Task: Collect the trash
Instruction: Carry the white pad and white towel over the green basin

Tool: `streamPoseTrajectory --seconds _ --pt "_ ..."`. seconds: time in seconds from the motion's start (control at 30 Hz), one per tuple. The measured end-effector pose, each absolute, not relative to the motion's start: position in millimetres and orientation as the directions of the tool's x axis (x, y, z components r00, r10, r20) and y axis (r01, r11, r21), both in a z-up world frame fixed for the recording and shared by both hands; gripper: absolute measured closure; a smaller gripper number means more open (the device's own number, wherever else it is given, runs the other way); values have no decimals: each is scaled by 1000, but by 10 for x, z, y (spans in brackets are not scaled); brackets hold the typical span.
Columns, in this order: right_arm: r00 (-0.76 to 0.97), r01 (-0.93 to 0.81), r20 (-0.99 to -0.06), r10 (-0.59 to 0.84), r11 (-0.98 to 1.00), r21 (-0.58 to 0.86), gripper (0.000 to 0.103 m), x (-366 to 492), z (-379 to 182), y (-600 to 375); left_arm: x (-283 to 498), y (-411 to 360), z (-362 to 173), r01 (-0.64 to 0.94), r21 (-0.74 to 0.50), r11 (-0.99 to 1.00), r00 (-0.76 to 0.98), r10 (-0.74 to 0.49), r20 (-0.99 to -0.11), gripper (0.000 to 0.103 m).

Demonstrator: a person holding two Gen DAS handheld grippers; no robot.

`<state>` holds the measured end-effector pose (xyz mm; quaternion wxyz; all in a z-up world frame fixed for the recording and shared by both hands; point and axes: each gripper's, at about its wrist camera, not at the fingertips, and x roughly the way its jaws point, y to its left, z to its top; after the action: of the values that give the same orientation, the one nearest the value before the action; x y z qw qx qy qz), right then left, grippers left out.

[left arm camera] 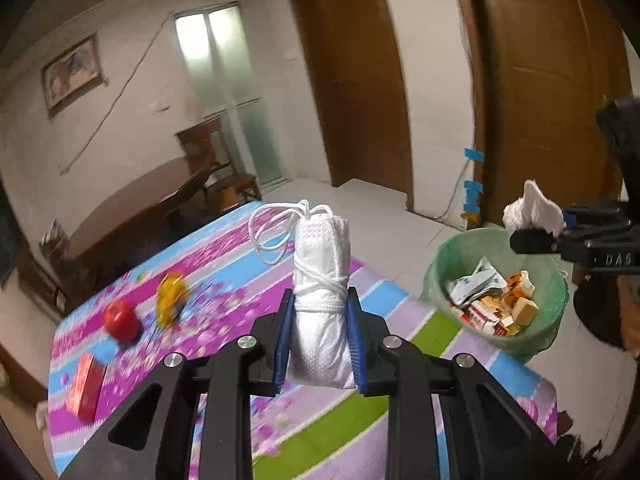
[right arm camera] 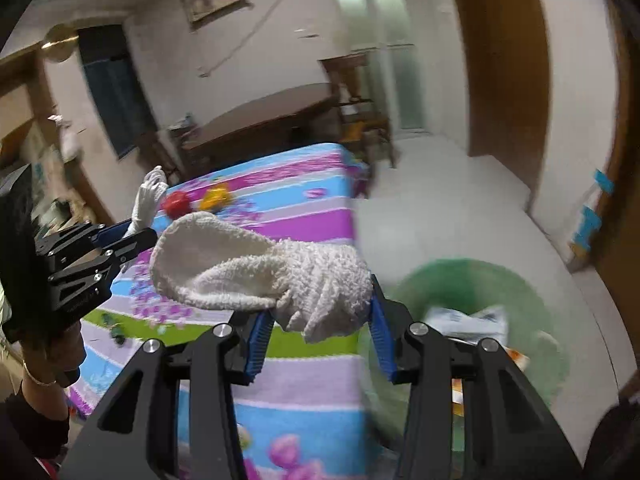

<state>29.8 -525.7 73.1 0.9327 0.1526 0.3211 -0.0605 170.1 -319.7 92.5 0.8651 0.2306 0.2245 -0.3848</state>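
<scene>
My left gripper [left arm camera: 320,320] is shut on a rolled white cloth bundle [left arm camera: 320,276] tied with white cord, held above the striped tablecloth [left arm camera: 224,256]. My right gripper [right arm camera: 318,320] is shut on a crumpled white paper towel [right arm camera: 260,272], held over the table edge beside the green trash bin [right arm camera: 480,280]. In the left wrist view the right gripper [left arm camera: 536,236] holds the towel [left arm camera: 532,208] just above the bin [left arm camera: 496,276], which holds several wrappers and boxes. The left gripper [right arm camera: 132,240] with its bundle [right arm camera: 150,196] shows at the left of the right wrist view.
A red apple [left arm camera: 120,320], a yellow toy [left arm camera: 170,296] and a red box [left arm camera: 86,388] lie on the table's far left. A brown round table [left arm camera: 132,208] and chairs stand behind. Wooden doors [left arm camera: 360,80] line the right wall. White tiled floor surrounds the bin.
</scene>
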Motion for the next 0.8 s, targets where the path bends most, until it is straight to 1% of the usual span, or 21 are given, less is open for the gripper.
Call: streamPoseTrajectory --seconds 0.23,0.43,0.73,0.8 --pt "749 347 -654 -106 904 250 61 -65 621 -5796 1367 -4046 806 836 252 488 533 -610 -587 77" --pt "706 434 -688 -167 870 233 61 -240 510 -6126 1215 -4546 613 873 256 415 478 -627 -615 77" --pt "638 490 -743 -202 851 189 61 -291 382 -6350 1119 -5062 250 908 251 336 414 -624 -663 77" --pt "622 494 -758 -197 850 184 61 -283 334 -6401 1128 -5165 180 934 211 289 352 -634 -688 77"
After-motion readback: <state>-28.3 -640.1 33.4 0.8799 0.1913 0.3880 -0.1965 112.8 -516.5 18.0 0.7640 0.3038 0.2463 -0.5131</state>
